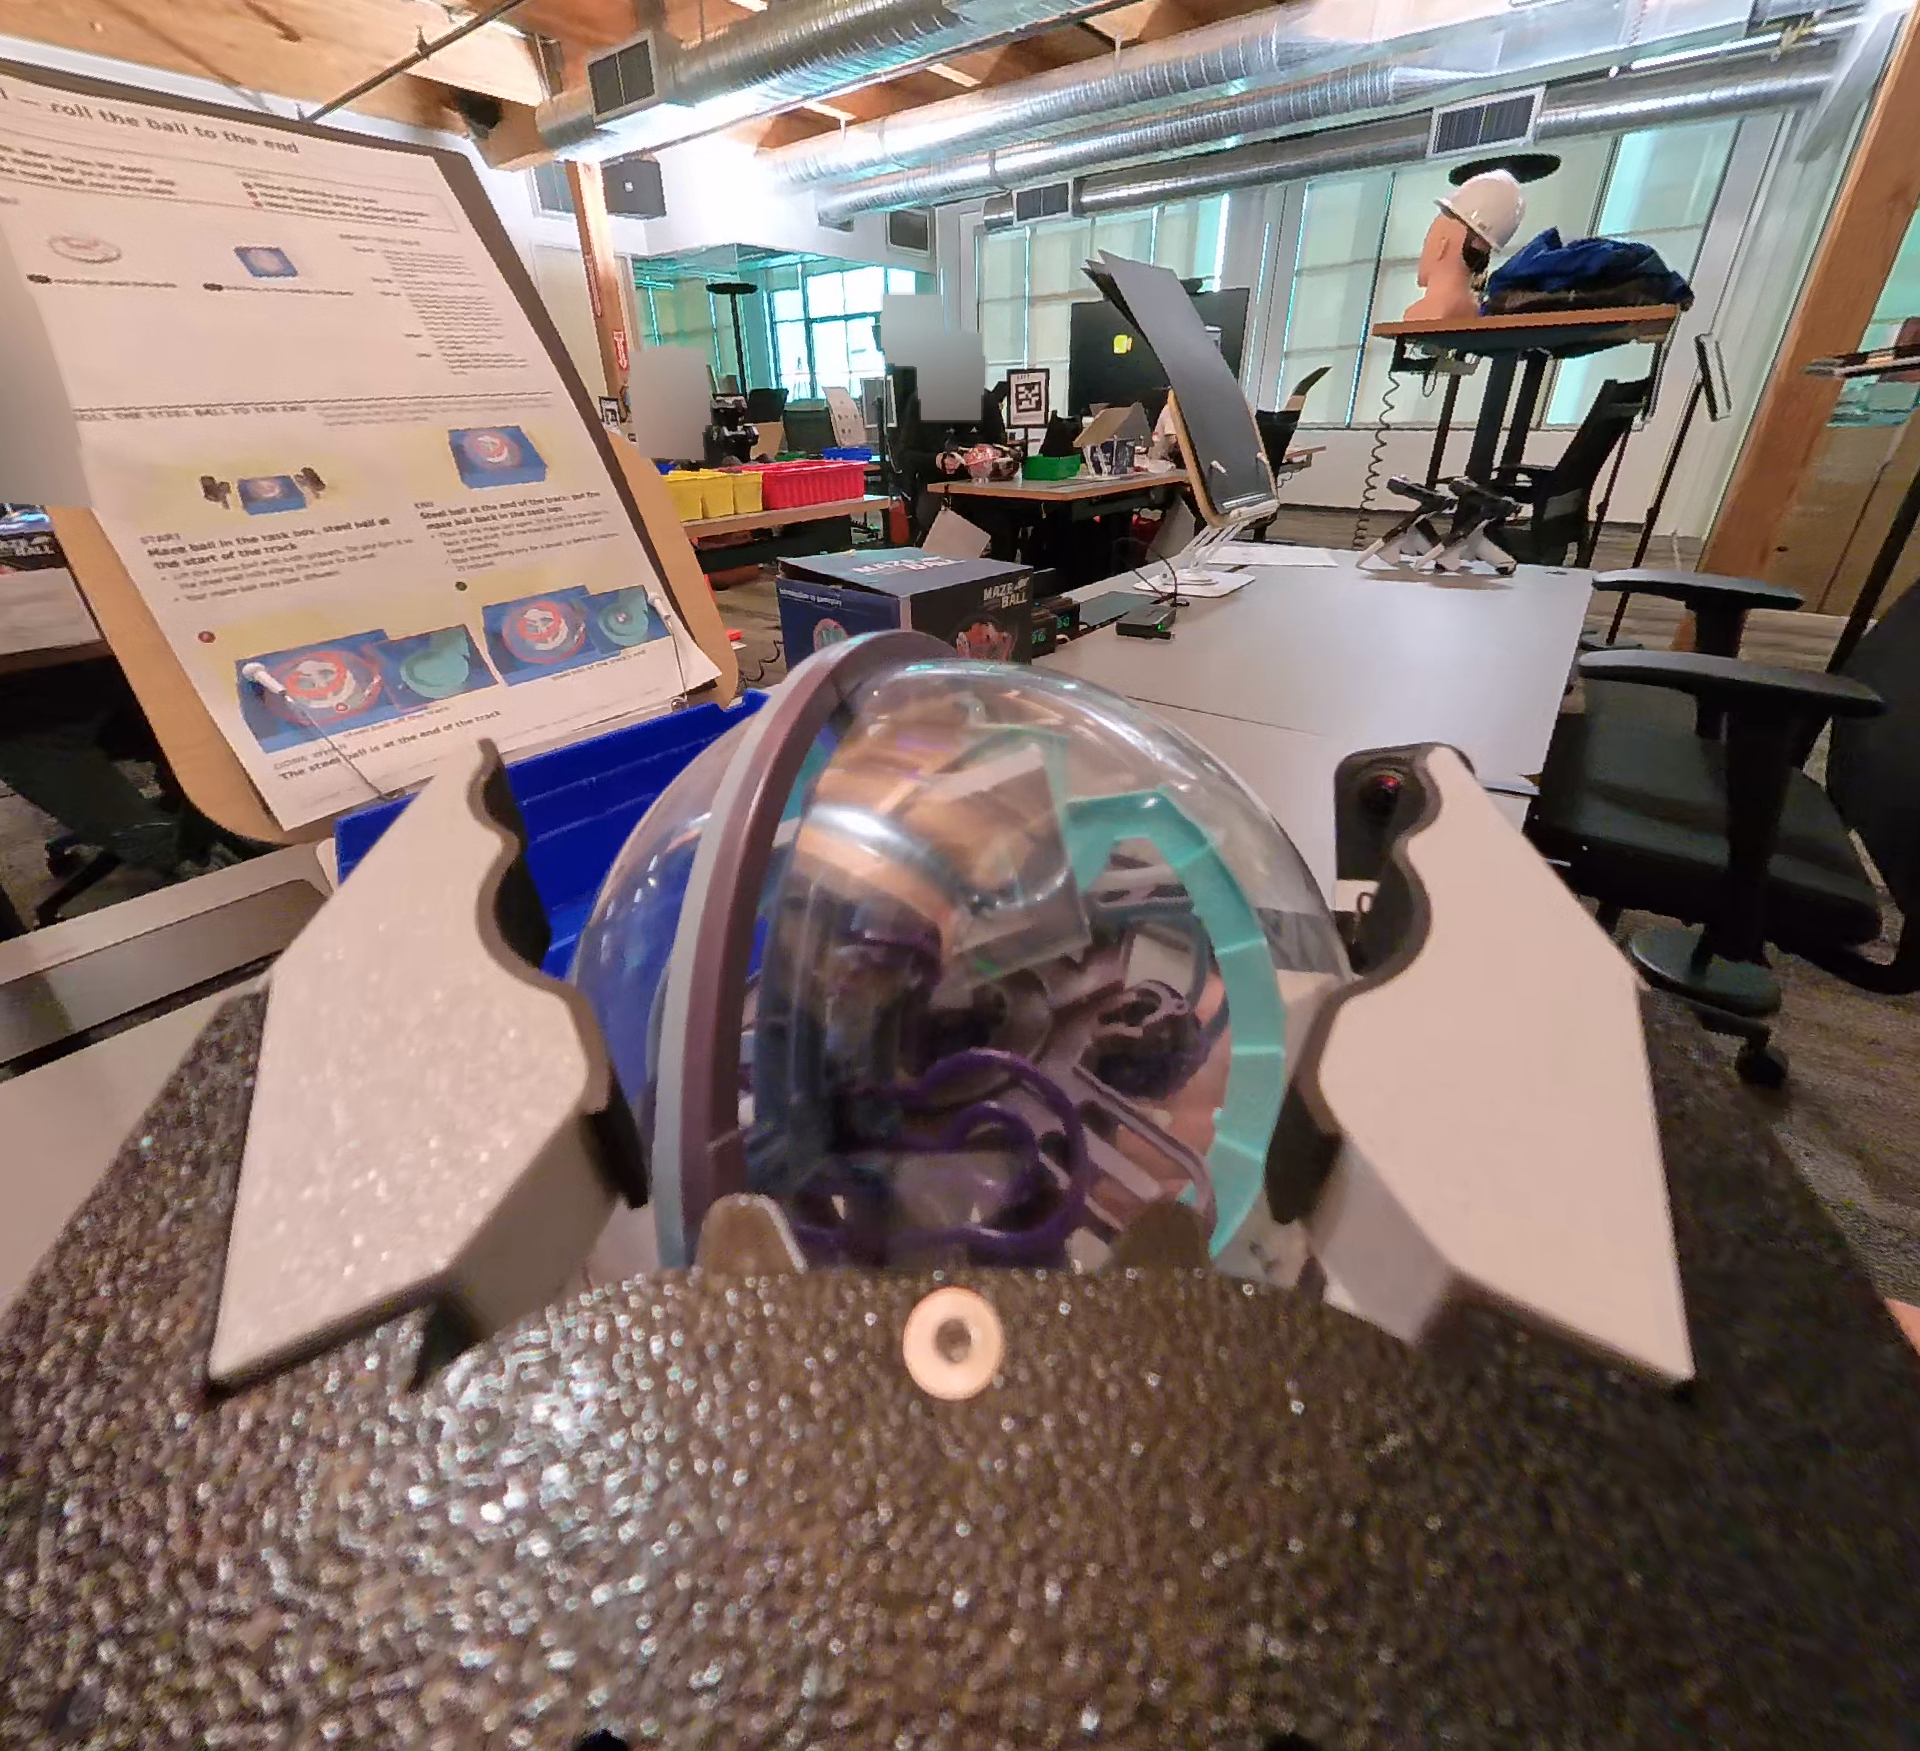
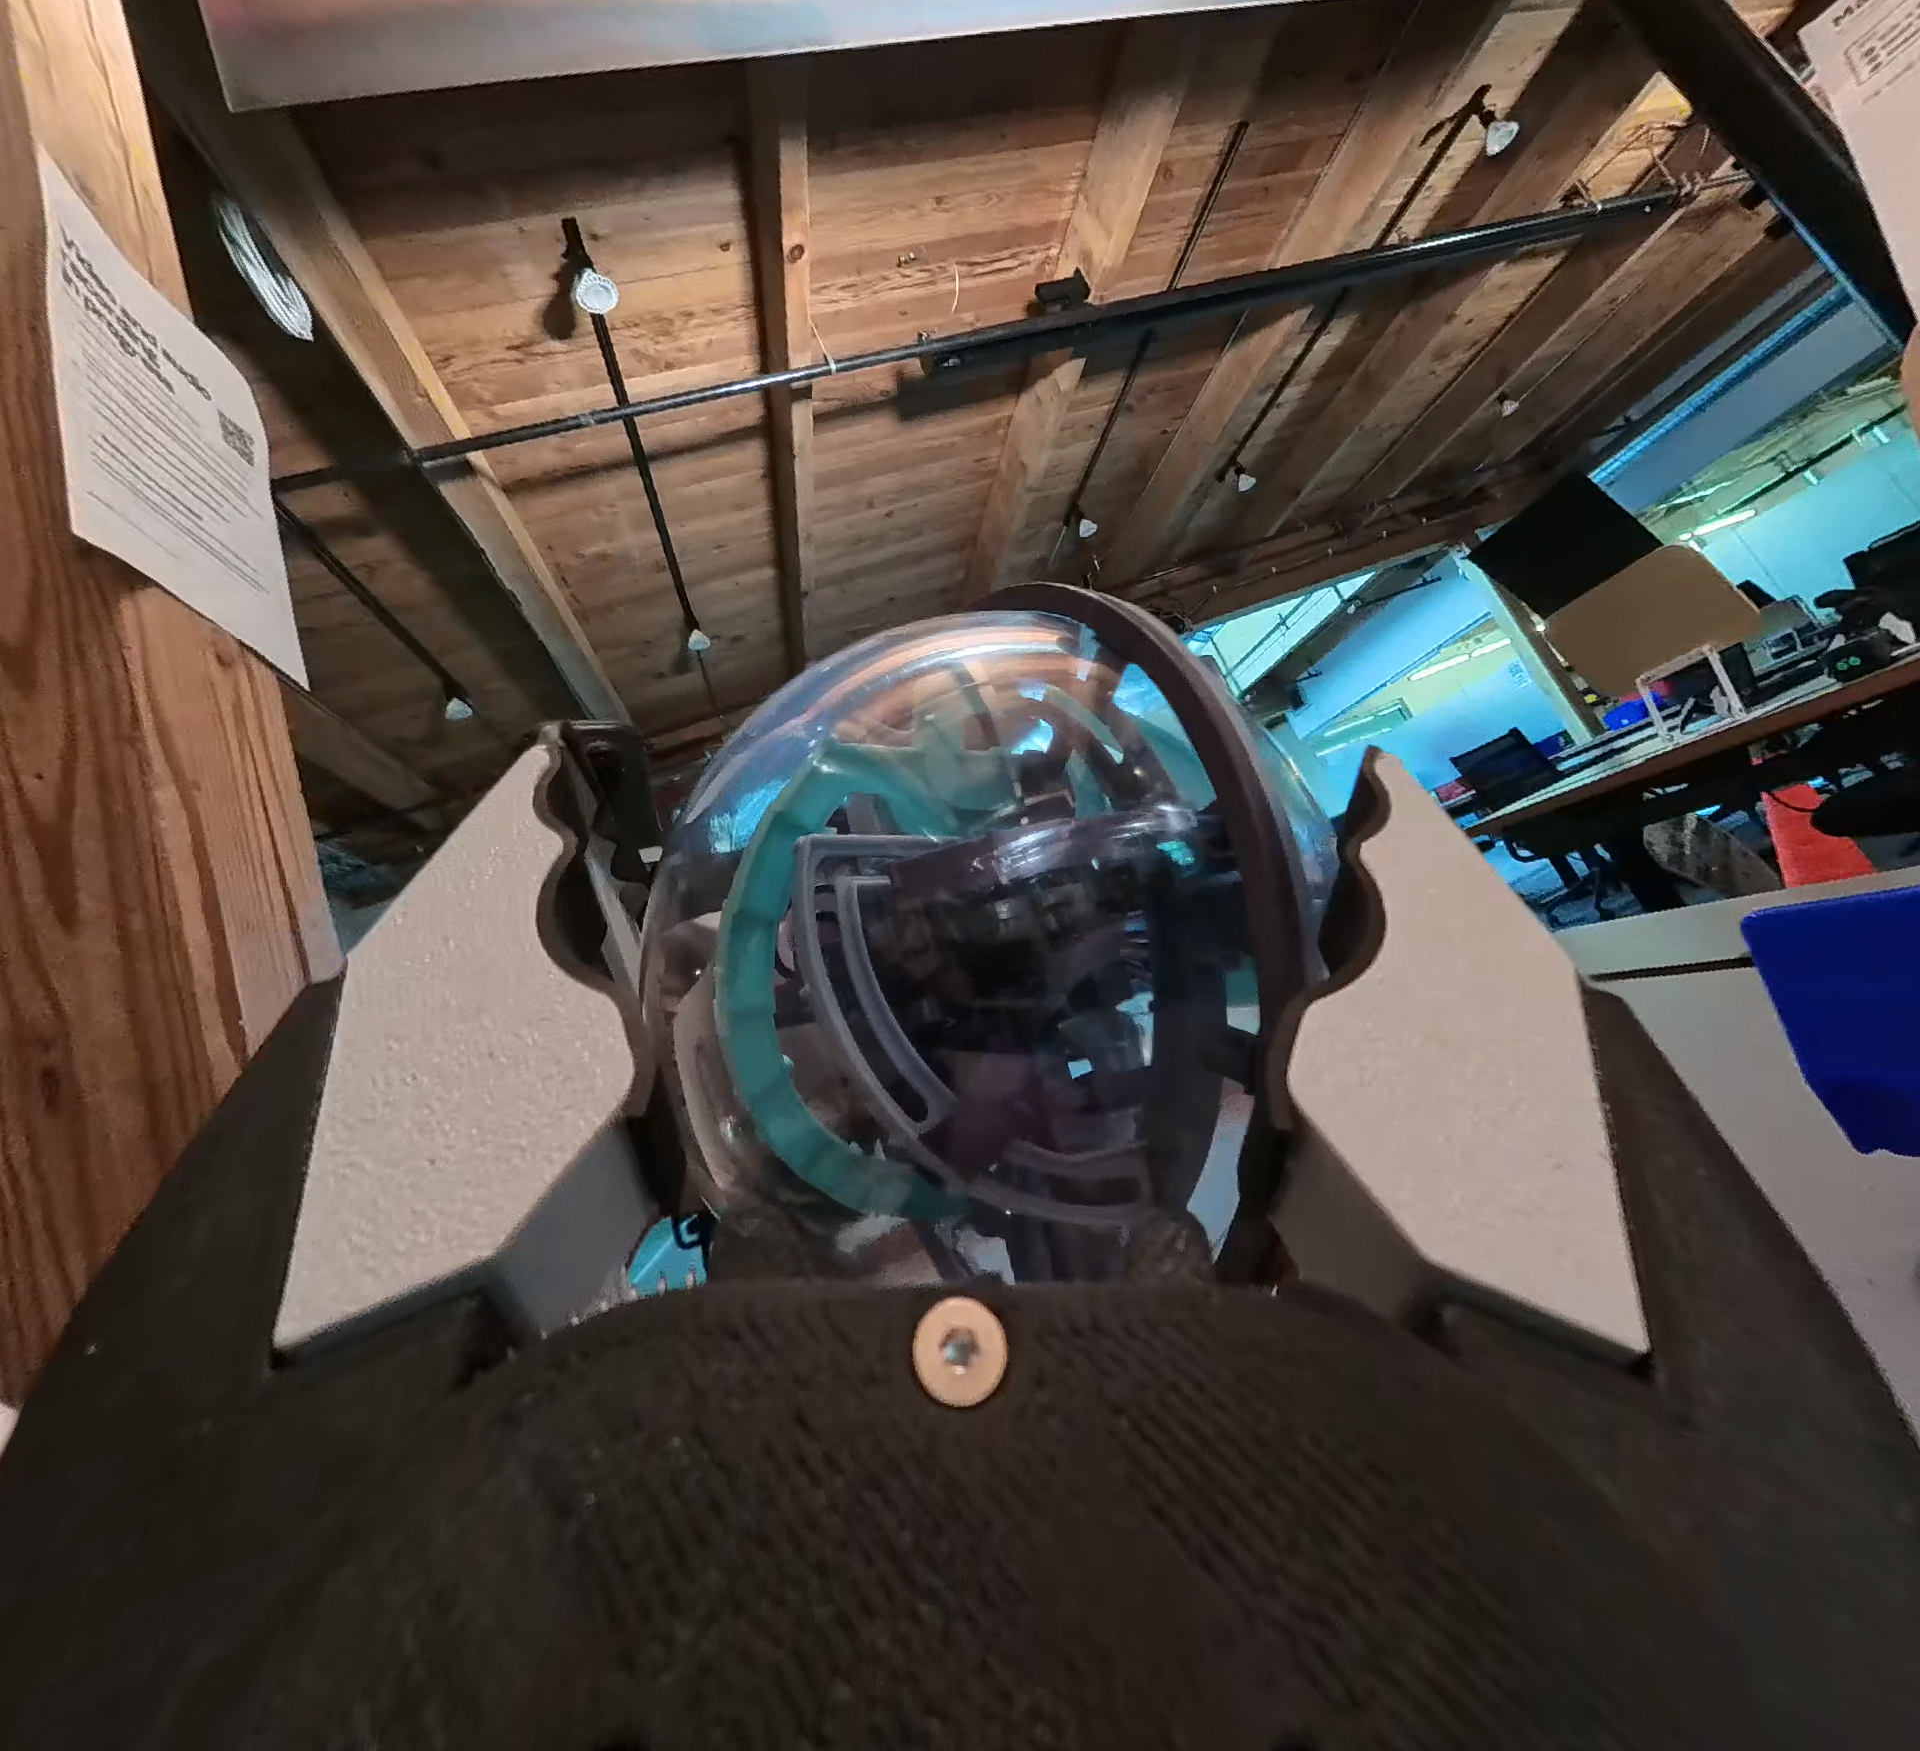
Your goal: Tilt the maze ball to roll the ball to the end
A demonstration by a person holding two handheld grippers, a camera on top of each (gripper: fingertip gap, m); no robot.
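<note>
The maze ball (image 1: 935, 953) is a clear sphere with a dark ring around it and teal, grey and purple tracks inside. It is lifted off the table and fills the space between the fingers in both wrist views. My left gripper (image 1: 961, 828) is shut on it, with both pads (image 1: 613, 1119) against its sides. My right gripper (image 2: 966, 818) is also shut on the maze ball (image 2: 977, 932), pads (image 2: 1283, 1067) pressing on the shell and ring, and this view tilts up towards the ceiling. I cannot make out the steel ball inside.
A blue bin (image 1: 582, 797) stands just behind the ball, and shows at the right of the right wrist view (image 2: 1839, 1005). An instruction sheet on a board (image 1: 312, 475) leans at the left. A maze ball box (image 1: 904, 605) and grey table (image 1: 1351, 652) lie beyond. An office chair (image 1: 1714, 828) stands at the right.
</note>
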